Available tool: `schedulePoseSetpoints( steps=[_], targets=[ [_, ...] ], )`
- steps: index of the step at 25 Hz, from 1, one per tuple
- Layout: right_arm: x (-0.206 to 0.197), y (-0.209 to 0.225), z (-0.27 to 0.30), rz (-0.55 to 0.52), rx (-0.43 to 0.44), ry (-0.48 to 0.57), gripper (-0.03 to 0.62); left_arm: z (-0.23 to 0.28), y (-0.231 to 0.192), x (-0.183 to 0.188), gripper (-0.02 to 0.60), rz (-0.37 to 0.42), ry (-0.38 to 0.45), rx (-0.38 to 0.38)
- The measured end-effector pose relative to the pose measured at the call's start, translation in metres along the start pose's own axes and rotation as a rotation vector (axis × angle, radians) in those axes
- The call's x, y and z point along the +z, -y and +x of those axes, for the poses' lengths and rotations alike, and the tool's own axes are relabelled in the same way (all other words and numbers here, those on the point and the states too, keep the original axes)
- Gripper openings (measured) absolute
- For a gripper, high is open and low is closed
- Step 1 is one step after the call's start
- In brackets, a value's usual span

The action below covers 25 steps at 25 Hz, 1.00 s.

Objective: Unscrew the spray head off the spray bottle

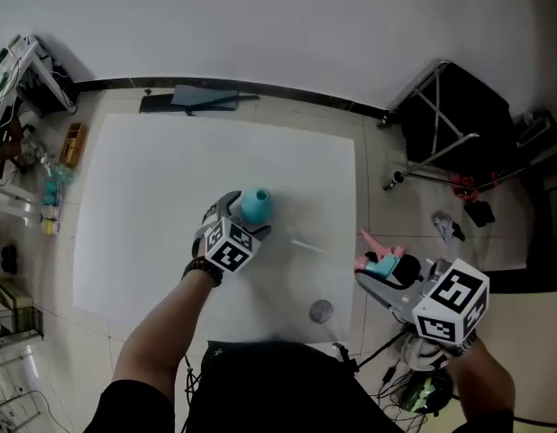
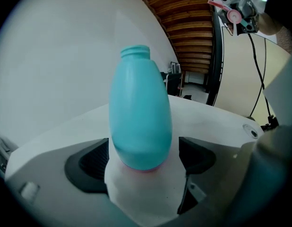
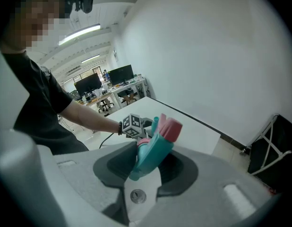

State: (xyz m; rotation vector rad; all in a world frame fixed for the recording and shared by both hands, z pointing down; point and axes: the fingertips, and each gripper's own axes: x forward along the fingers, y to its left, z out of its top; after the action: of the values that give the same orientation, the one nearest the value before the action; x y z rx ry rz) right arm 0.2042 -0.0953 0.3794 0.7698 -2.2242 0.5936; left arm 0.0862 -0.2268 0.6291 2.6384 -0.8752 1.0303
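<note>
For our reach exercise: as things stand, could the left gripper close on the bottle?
Probably yes. The bottle stands upright on the table between the left gripper's open jaws, a gap each side, nothing in between. The right gripper, shut on the spray head, is well off to the side.

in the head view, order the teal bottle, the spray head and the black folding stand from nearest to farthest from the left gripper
1. teal bottle: upright between the open jaws of the left gripper.
2. spray head: off to the right, clamped in the right gripper.
3. black folding stand: upper right of the view, farthest.
</note>
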Motion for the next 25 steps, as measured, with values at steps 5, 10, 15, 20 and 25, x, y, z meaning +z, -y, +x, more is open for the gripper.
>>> schedulePoseSetpoints(
  steps=[5,10,15,20,25],
  targets=[
    [0.000,0.002,0.001,-0.001,-0.001,-0.002,0.118,0.009,-0.001,-0.008,0.482,-0.002,-0.018,-0.004],
    [0.001,0.002,-0.001,-0.006,-0.002,-0.002,0.118,0.009,-0.003,-0.008,0.423,-0.002,-0.023,0.004],
    [0.002,0.000,0.000,-0.007,-0.003,0.000,0.118,0.002,-0.007,-0.008,0.416,0.029,-0.018,0.022],
    [0.005,-0.004,0.000,-0.019,-0.007,0.007,0.118,-0.010,-0.008,-0.007,0.405,0.064,-0.016,0.038],
    [0.016,-0.010,0.000,-0.043,-0.018,0.023,0.118,-0.028,-0.005,-0.008,0.399,0.116,-0.024,0.037]
  ],
)
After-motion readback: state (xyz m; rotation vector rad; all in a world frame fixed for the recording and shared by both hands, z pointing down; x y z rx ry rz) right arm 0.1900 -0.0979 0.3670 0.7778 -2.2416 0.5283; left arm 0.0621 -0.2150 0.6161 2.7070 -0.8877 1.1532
